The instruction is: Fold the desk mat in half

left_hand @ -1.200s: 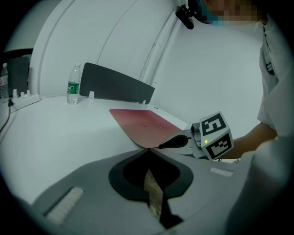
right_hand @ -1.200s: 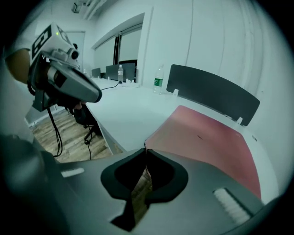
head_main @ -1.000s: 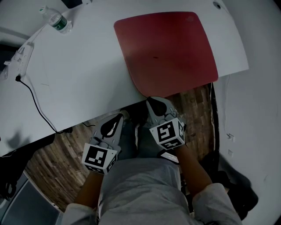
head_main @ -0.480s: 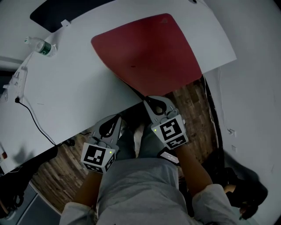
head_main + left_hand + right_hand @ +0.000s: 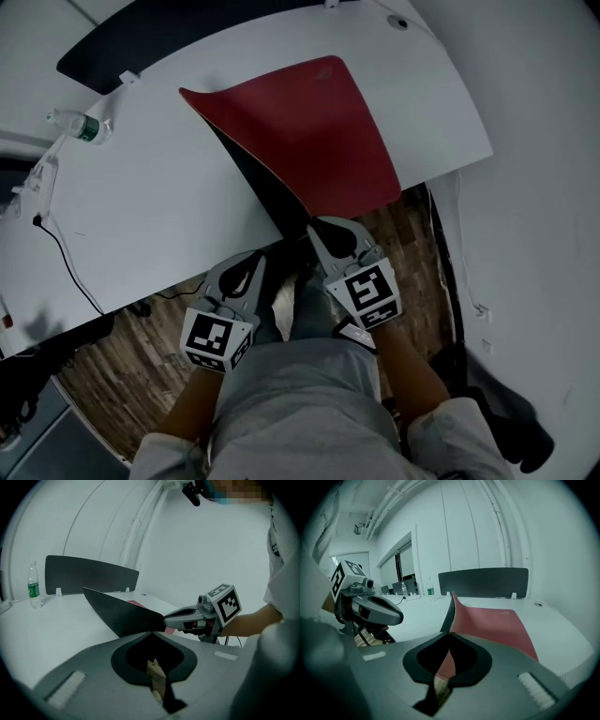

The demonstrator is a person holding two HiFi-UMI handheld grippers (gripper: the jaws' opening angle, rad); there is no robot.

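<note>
Head view: grips the near corner of the red desk mat [image 5: 309, 131] with the right hand-held gripper [image 5: 317, 225], jaws clamped on it just off the front edge of the white desk [image 5: 141, 216]. Shows the mat's left side raised off the desk with its dark underside exposed, and the right part lying on the desk top. Holds the left hand-held gripper [image 5: 253, 264] lower, over the wooden floor [image 5: 112, 366], near the right one and apart from the mat, jaws together on nothing. Takes in a water bottle [image 5: 80, 127] at the desk's far left and a dark divider panel [image 5: 141, 42] along the far edge.

Left gripper view: looks along the left hand-held gripper [image 5: 151, 633], jaws meeting tip to tip, with only floor seen through the opening behind them. Finds the mat's raised dark underside [image 5: 124, 613] beyond the tips, with the right hand-held gripper [image 5: 166, 617] pinching its corner.

Right gripper view: looks along the right hand-held gripper [image 5: 450, 633], jaws pressed on the mat's corner, red face [image 5: 492, 623] spreading to the right, left edge standing up. Catches the left hand-held gripper [image 5: 396, 616] at the left, apart from the mat.
</note>
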